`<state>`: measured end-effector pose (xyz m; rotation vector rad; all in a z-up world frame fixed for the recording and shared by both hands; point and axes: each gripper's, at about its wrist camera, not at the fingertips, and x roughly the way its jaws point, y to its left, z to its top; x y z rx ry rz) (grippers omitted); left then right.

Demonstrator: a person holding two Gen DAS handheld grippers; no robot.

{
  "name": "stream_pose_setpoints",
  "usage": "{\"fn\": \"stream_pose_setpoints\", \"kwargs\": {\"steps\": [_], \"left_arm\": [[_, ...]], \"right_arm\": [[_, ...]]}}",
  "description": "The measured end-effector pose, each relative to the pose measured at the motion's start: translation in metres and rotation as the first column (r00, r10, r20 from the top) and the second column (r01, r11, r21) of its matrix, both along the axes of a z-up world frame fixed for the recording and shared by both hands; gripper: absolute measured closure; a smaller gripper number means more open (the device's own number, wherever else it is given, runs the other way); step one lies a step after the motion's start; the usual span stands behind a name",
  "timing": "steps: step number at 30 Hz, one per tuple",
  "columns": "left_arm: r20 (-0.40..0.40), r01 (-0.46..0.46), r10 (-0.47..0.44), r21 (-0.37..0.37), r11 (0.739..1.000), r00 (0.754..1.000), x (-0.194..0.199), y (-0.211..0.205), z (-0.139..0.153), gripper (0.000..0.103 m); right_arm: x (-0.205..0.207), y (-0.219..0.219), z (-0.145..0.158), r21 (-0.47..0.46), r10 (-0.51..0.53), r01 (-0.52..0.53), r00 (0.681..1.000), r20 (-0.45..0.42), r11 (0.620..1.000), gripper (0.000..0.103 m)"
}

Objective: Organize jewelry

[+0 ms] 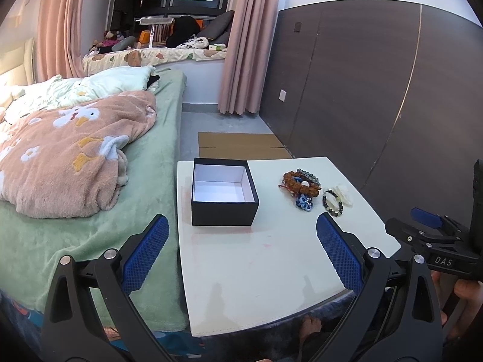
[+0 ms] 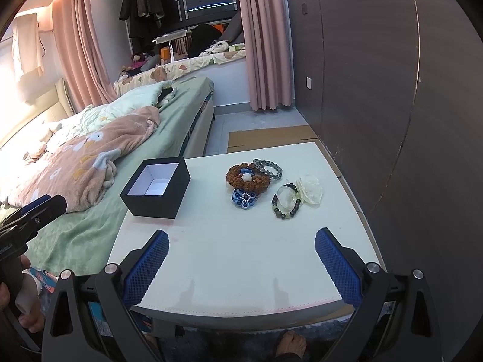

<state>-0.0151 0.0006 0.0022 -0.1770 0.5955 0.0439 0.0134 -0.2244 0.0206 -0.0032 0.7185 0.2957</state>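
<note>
An open black box [image 1: 224, 194] with a white, empty inside stands on the white table [image 1: 259, 271]; it also shows in the right wrist view [image 2: 157, 187]. To its right lies a cluster of jewelry: a brown bead bracelet [image 2: 249, 179], a grey bead bracelet [image 2: 268, 167], a blue flower piece [image 2: 244, 199], a dark bead bracelet [image 2: 285, 202] and a white flower piece [image 2: 309, 193]. The cluster also shows in the left wrist view [image 1: 302, 182]. My left gripper [image 1: 241, 256] is open and empty, near the table's front edge. My right gripper [image 2: 241, 259] is open and empty, short of the jewelry.
A bed [image 1: 90, 181] with a pink blanket [image 1: 69, 157] lies left of the table. A dark wardrobe wall [image 1: 392, 90] stands on the right. Flat cardboard [image 1: 241, 144] lies on the floor behind the table. A bare foot [image 2: 291, 344] shows under the table edge.
</note>
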Motion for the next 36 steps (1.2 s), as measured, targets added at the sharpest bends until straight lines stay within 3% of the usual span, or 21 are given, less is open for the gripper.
{"fn": "stream_pose_setpoints", "kwargs": {"steps": [36], "left_arm": [[0.0, 0.002, -0.002, -0.005, 1.0, 1.0, -0.0002, -0.0024, 0.0008, 0.005]], "right_arm": [[-0.0069, 0.0039, 0.0051, -0.007, 0.018, -0.018, 0.999, 0.028, 1.0, 0.008]]}}
